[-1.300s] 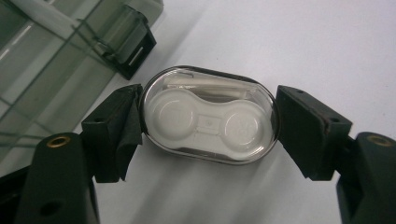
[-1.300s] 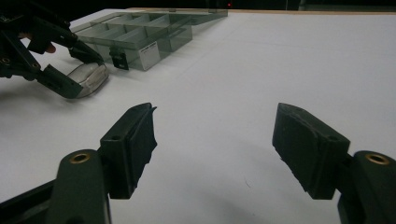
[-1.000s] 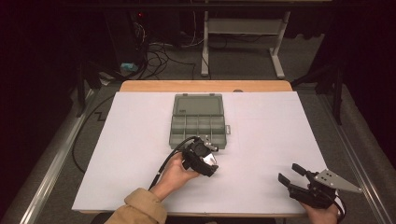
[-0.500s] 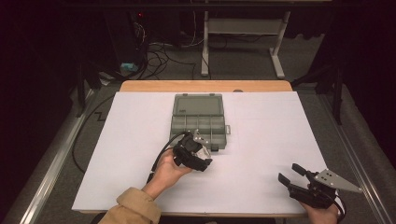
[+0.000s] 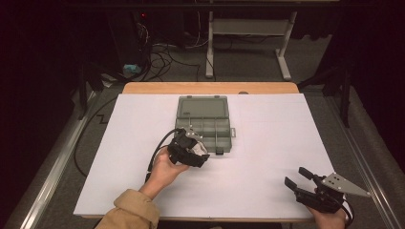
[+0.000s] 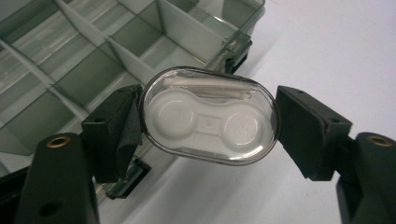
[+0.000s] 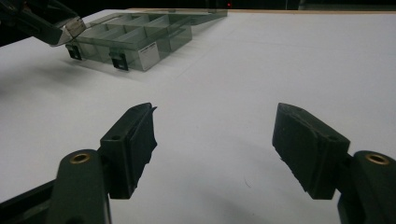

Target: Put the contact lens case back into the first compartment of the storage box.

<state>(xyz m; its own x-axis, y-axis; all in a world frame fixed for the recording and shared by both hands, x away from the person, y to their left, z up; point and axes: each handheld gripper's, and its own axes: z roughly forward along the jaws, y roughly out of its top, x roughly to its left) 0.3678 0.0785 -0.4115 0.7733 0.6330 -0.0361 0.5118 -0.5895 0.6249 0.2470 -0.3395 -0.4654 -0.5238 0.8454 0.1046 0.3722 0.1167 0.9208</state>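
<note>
With our left gripper [image 6: 208, 123] clenched end-to-end on the clear contact lens case [image 6: 208, 122] at frame centre above the organizer box [image 6: 116, 51], its slick ends might slip; right fingers [image 7: 133, 140] released.

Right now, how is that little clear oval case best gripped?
By its two rounded ends, along its length, as the left gripper holds it now. The clear oval case is flat and smooth, so each pad cups a curved end beside the open organiser box.
</note>
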